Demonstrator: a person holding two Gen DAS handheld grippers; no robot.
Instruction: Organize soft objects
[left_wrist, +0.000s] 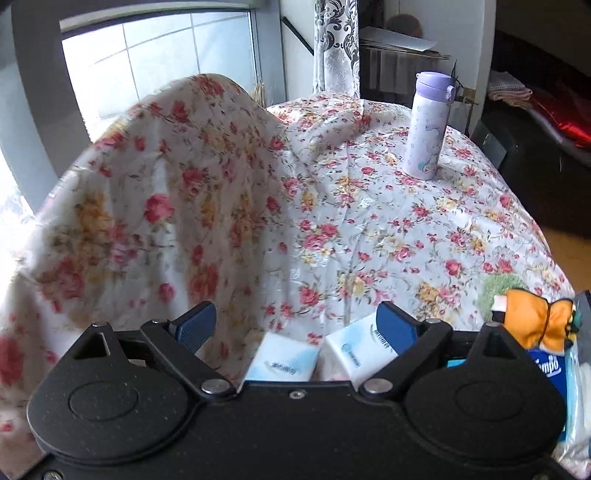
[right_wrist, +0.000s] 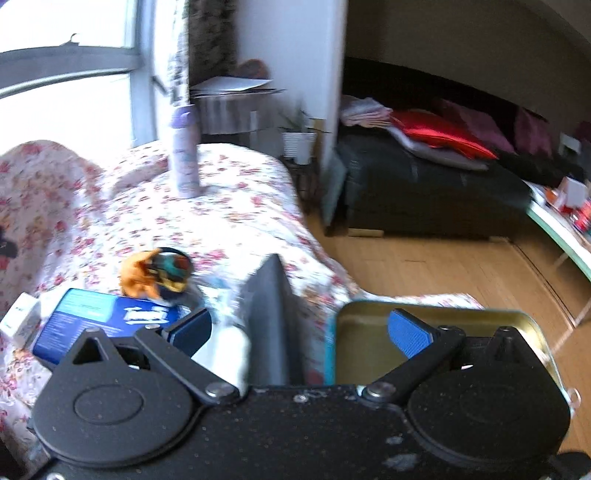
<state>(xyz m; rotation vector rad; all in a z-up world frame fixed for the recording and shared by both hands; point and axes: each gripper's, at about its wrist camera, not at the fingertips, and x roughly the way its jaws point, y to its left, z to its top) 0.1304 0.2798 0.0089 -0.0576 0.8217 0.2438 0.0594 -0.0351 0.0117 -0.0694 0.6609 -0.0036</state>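
My left gripper (left_wrist: 297, 326) is open above two white tissue packs (left_wrist: 284, 356) that lie on the floral cloth (left_wrist: 369, 221). An orange plush toy (left_wrist: 532, 319) rests on a blue tissue pack (left_wrist: 546, 369) at the right edge. My right gripper (right_wrist: 299, 330) is open and empty above the table's right edge. In the right wrist view the plush toy (right_wrist: 155, 273) sits on the blue tissue pack (right_wrist: 99, 319). A dark grey upright panel (right_wrist: 267, 317) and a white soft item (right_wrist: 225, 350) lie between the fingers, lower down.
A purple-lidded bottle (left_wrist: 428, 125) stands at the back of the table. A cloth-draped chair back (left_wrist: 155, 206) rises at left. An open metal tin (right_wrist: 436, 343) sits under my right finger. Wooden floor (right_wrist: 443, 266) and a dark sofa (right_wrist: 424, 192) lie to the right.
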